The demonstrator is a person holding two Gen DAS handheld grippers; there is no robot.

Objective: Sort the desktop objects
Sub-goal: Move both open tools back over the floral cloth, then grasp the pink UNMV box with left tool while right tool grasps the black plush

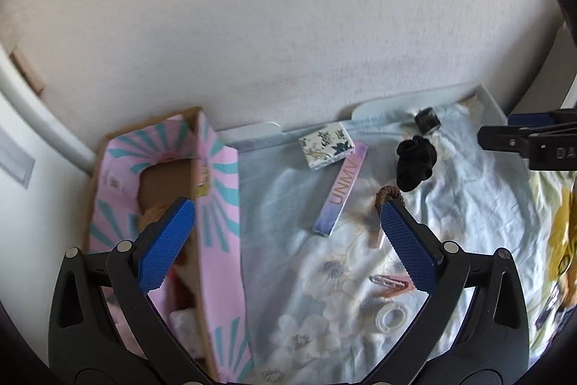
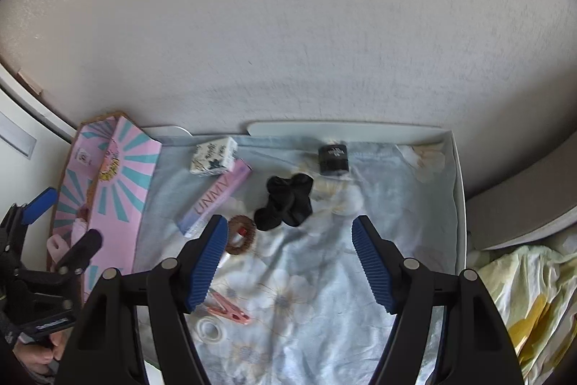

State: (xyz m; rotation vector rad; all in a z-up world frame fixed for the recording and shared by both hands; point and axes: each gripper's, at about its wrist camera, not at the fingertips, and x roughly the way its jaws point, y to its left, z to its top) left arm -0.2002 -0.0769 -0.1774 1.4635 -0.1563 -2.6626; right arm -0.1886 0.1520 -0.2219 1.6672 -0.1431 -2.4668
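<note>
On a floral cloth (image 1: 324,276) (image 2: 306,294) lie a flower-print box (image 1: 326,145) (image 2: 213,156), a long pink-violet UNMV box (image 1: 340,188) (image 2: 216,201), a black scrunchie (image 1: 414,161) (image 2: 286,201), a black jar (image 1: 427,119) (image 2: 333,159), a brown hair ring (image 1: 387,195) (image 2: 239,235), a pink clip (image 1: 391,282) (image 2: 229,311) and a clear tape roll (image 1: 391,316) (image 2: 211,331). My left gripper (image 1: 288,211) is open and empty, over the pink box's edge. My right gripper (image 2: 290,230) is open and empty, just short of the scrunchie.
An open pink-and-teal cardboard box (image 1: 216,190) (image 2: 115,183) with items inside stands at the left by the wall. A white tray rim (image 2: 456,197) borders the cloth at the back and right. Yellow-patterned bedding (image 2: 526,305) lies to the right.
</note>
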